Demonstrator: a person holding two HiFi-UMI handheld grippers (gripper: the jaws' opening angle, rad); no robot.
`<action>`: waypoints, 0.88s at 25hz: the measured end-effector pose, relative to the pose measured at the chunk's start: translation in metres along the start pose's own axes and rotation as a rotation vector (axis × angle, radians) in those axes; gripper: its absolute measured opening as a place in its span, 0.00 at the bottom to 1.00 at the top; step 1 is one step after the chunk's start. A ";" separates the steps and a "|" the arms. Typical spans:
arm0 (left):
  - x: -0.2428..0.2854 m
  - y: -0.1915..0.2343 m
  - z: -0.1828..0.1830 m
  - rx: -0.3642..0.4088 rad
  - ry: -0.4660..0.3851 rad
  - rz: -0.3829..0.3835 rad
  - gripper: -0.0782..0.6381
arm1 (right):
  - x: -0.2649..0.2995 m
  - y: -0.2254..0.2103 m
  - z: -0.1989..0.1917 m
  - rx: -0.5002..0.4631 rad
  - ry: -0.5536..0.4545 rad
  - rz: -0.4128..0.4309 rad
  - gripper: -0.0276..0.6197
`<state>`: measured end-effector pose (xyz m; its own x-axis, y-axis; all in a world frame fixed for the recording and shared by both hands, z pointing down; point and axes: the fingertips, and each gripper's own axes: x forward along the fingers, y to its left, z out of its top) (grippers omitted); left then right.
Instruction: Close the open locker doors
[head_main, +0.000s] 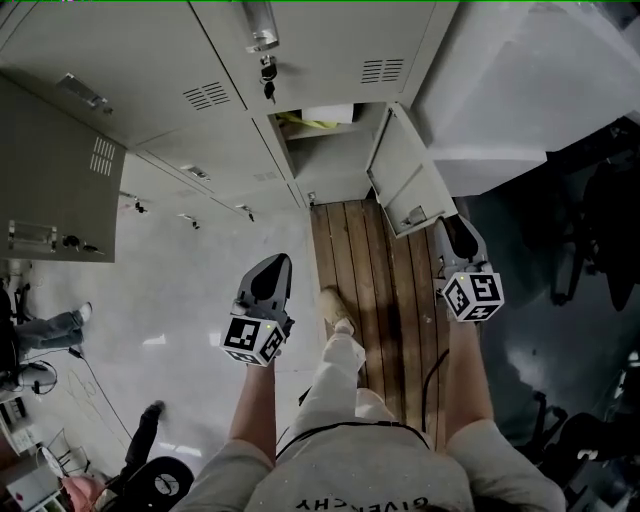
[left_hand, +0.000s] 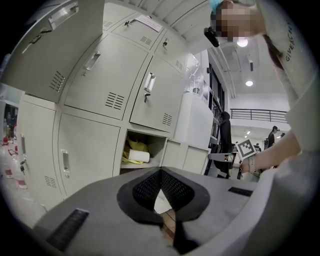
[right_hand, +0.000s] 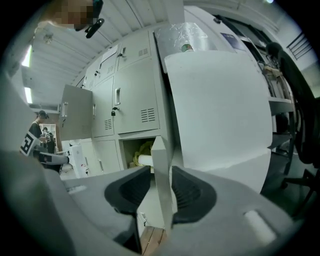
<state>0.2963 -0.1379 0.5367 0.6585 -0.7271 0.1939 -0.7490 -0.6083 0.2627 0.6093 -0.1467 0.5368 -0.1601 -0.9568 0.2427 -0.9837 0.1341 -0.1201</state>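
A bank of grey lockers fills the top of the head view, and two of its doors stand open. The lower door swings out just right of centre over a strip of wooden floor. To its left lies its open compartment, with a white roll and something yellow inside. The right gripper sits at the outer edge of this door, right of centre in the frame. In the right gripper view the thin edge of the door stands upright between the jaws. The jaws are spread apart with a gap showing on the left side, so the fingers are released and do not clamp the door. The left gripper hangs lower centre-left in the head view, over the pale floor and well apart from the lockers. Its jaws meet at the tips with nothing between them. The second open door juts out at the far left edge of the head view, higher up the bank. The person's leg reaches onto the wooden strip between the two grippers.
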 end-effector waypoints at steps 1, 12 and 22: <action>0.000 0.002 -0.001 -0.002 0.001 0.003 0.10 | 0.001 0.001 0.001 -0.002 -0.003 0.002 0.23; -0.002 0.010 0.001 -0.018 -0.005 0.020 0.10 | 0.003 0.047 -0.006 -0.118 0.060 0.120 0.21; -0.002 0.022 0.006 -0.030 -0.010 0.045 0.10 | 0.021 0.099 -0.011 -0.135 0.090 0.245 0.19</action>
<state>0.2782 -0.1522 0.5361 0.6233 -0.7569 0.1966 -0.7753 -0.5653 0.2818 0.5076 -0.1503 0.5406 -0.3953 -0.8656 0.3073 -0.9157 0.3977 -0.0575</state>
